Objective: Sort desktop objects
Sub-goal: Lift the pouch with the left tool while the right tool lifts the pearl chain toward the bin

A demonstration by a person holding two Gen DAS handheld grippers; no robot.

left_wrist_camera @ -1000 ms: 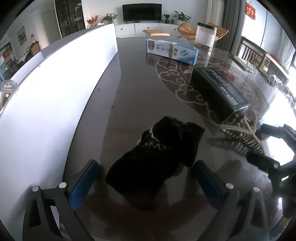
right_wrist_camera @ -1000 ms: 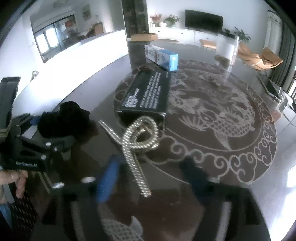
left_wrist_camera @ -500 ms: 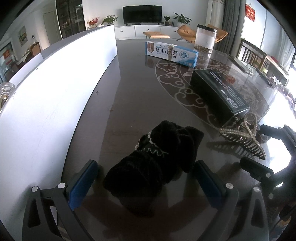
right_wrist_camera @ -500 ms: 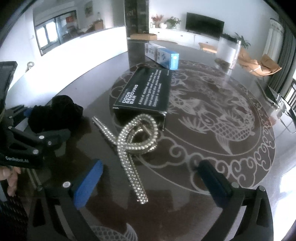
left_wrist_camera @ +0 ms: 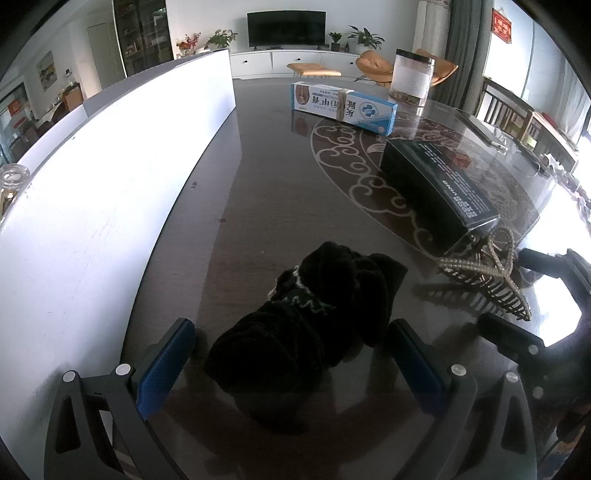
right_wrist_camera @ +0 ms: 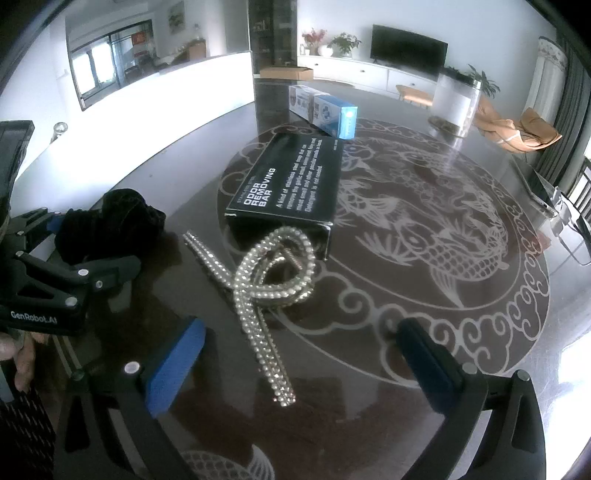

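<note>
Both grippers crept forward — left gripper (left_wrist_camera: 291,363) fingers wide around scrunchie (left_wrist_camera: 314,317), right gripper (right_wrist_camera: 301,363) wide astride hair clip (right_wrist_camera: 266,280).

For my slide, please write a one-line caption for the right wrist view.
Open right gripper straddling a rhinestone hair clip before a black box on the table.

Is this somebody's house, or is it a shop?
Most likely a home's living and dining room: a flat TV sits on a low white cabinet with potted plants, and orange lounge chairs stand beyond the dark patterned table.
</note>
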